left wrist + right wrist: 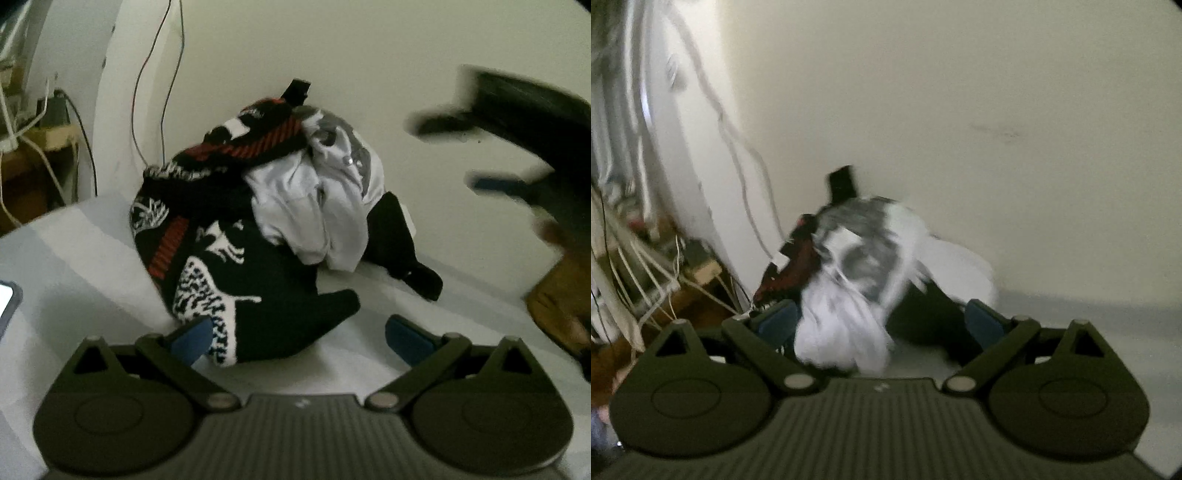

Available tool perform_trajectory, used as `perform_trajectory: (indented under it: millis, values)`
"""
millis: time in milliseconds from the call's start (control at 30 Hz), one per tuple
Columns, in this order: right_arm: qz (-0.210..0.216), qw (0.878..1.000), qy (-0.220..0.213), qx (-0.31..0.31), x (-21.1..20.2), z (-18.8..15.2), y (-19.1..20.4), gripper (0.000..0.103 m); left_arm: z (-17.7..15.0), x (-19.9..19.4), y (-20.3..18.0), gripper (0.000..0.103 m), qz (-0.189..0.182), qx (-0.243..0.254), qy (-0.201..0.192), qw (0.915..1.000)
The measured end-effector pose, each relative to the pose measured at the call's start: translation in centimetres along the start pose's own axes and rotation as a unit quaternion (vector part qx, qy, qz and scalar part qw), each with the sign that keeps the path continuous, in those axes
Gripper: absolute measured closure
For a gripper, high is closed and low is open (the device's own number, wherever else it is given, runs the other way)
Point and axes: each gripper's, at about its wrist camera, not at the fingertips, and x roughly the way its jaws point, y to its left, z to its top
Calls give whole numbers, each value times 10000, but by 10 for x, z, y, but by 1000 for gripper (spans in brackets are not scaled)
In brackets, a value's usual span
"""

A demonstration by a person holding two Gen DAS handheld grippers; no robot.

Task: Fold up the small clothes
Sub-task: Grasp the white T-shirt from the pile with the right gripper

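A heap of small clothes sits on a white table [74,258] against the wall: a black knit garment with white and red patterns [236,266], a white-grey garment [317,199] on top, and a plain black piece [399,243] at the right. My left gripper [299,336] is open, its blue pads straddling the near edge of the black knit. In the right wrist view the blurred white-grey garment [849,295] lies between the open fingers of my right gripper [882,325]. The right gripper [480,155] shows in the left wrist view as a blurred dark shape at the right, jaws apart.
A phone with a lit screen [7,299] lies at the table's left edge. Cables [162,92] hang down the wall behind the heap, and a cluttered wooden shelf with cords [665,288] stands at the left. A brown object [554,299] is at the right.
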Motion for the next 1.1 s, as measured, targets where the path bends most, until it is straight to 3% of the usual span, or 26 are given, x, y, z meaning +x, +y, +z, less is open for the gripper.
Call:
perform_trajectory:
  millis: [100,200,233,267,300,333,400,500,667,767,1000,1100]
  values:
    - [37,9992,195,-359,52,16,24,4,0,1,0,0,-18,1,38,10000]
    - [-208,9973,469,-519,102,18,34,7,1,3,-2,0,7,63,88,9999]
    - [-310,9965,586,-517,112,18,35,33,1,3,-2,0,11,70,99,9999]
    - [-446,9946,790,-510,126,18,34,82,1,3,-1,0,12,63,100,9999]
    - [-530,9924,1023,-444,136,20,30,91,1,3,0,0,11,38,101,9999]
    - [-540,9931,1008,-273,135,27,27,92,1,4,1,0,10,8,113,9999]
    - [-478,9971,541,222,110,41,7,94,1,4,3,0,9,-20,134,9999]
    - [-791,9963,-46,341,64,67,-15,94,1,4,3,0,25,9,128,9999]
    - [-1061,9860,-1130,612,-53,107,-56,94,1,4,4,0,2,-3,90,10000]
    - [-1109,9810,-1493,543,-123,118,-66,94,1,-1,2,0,-51,76,-57,9999]
    - [-1576,9758,-1513,34,-254,92,-88,93,-5,-10,-19,0,-65,659,-354,9972]
    - [-2065,9718,-1140,66,-285,65,-120,79,-8,-10,-32,0,-99,949,-353,9948]
